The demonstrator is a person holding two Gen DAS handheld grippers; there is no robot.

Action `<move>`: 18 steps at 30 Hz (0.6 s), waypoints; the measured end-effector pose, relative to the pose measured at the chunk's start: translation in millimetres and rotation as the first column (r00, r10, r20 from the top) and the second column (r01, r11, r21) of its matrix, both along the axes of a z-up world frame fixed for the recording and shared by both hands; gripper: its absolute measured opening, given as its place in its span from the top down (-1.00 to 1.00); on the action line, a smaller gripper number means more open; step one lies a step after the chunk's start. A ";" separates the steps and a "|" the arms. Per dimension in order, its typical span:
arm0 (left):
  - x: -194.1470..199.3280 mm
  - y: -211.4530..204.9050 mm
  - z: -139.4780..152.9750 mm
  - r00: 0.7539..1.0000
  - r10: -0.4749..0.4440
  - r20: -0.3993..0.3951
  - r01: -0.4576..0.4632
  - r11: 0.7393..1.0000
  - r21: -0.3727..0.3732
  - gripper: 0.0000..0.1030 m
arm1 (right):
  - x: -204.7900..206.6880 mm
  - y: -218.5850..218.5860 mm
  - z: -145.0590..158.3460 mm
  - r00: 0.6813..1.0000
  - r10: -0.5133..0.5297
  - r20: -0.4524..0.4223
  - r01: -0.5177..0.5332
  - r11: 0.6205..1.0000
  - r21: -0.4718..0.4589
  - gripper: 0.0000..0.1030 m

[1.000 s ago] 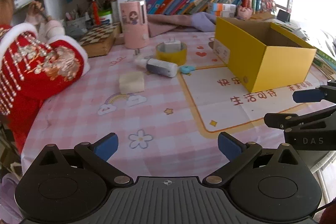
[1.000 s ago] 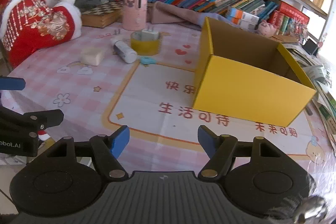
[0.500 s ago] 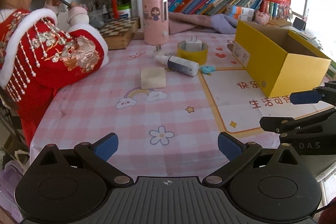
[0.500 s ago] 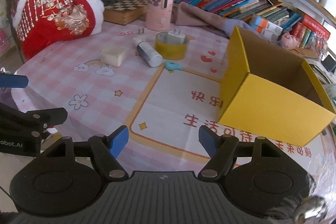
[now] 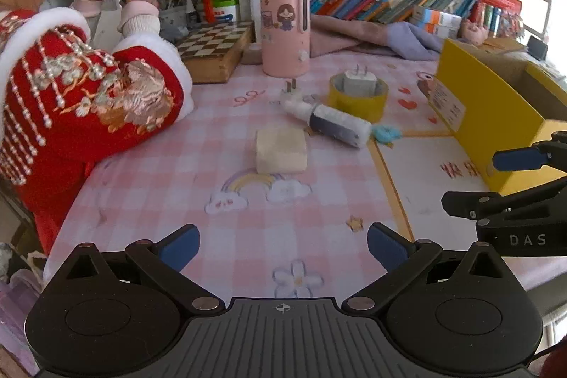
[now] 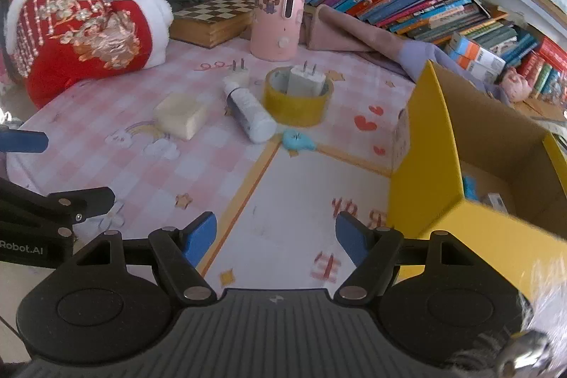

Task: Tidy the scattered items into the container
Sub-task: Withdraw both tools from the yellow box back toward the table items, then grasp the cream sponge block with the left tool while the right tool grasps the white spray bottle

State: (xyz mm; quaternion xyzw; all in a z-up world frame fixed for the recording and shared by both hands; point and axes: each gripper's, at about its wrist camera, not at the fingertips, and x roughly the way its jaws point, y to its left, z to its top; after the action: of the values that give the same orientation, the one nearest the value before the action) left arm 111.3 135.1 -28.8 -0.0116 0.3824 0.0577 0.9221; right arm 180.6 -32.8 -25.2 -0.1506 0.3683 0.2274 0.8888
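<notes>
- At the far left a person in a red embroidered sleeve point(image 5: 95, 101) sits at the surface point(image 5: 170, 186), which wears a pink checked cloth.
- My left gripper point(image 5: 283, 245) hangs above the near edge of that cloth, its blue pads spread wide with nothing between them.
- Ahead of it lies a cream block point(image 5: 281, 149), flat on the cloth beside a printed rainbow.
- Behind the block stands a pink canister point(image 5: 284, 30), with a chessboard box point(image 5: 216, 50) to its left.
- Next comes a white bottle point(image 5: 336, 126) lying on its side, a white plug point(image 5: 292, 92) at its far end and a small blue piece point(image 5: 386, 133) at its near end.
- A yellow tape roll point(image 5: 358, 96) sits just behind the bottle, with a white charger point(image 5: 359, 81) standing inside its ring.
- My right gripper point(image 6: 276, 236) is also parted and empty, over the white panel of the cloth.
- At the right stands the yellow box point(image 6: 418, 144), open-topped, with a few small things already on its floor.
</notes>
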 end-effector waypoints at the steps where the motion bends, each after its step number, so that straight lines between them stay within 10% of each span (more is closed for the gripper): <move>1: 5.8 1.3 -0.5 1.000 0.005 0.000 -0.005 1.000 -0.001 -0.98 | 5.7 1.3 -0.2 1.000 0.004 -0.001 -0.004 1.000 -0.002 -0.41; 18: 84.2 20.7 -13.3 1.000 0.004 -0.019 -0.003 1.000 0.024 -0.95 | 97.5 35.0 -0.8 0.998 0.028 -0.048 -0.025 0.997 0.068 -0.34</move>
State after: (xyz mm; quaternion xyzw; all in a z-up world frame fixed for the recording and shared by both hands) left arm 195.5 155.8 -42.1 -0.0008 0.3905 0.0641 0.9184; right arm 278.1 2.2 -25.9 -0.1198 0.3801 0.2550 0.8810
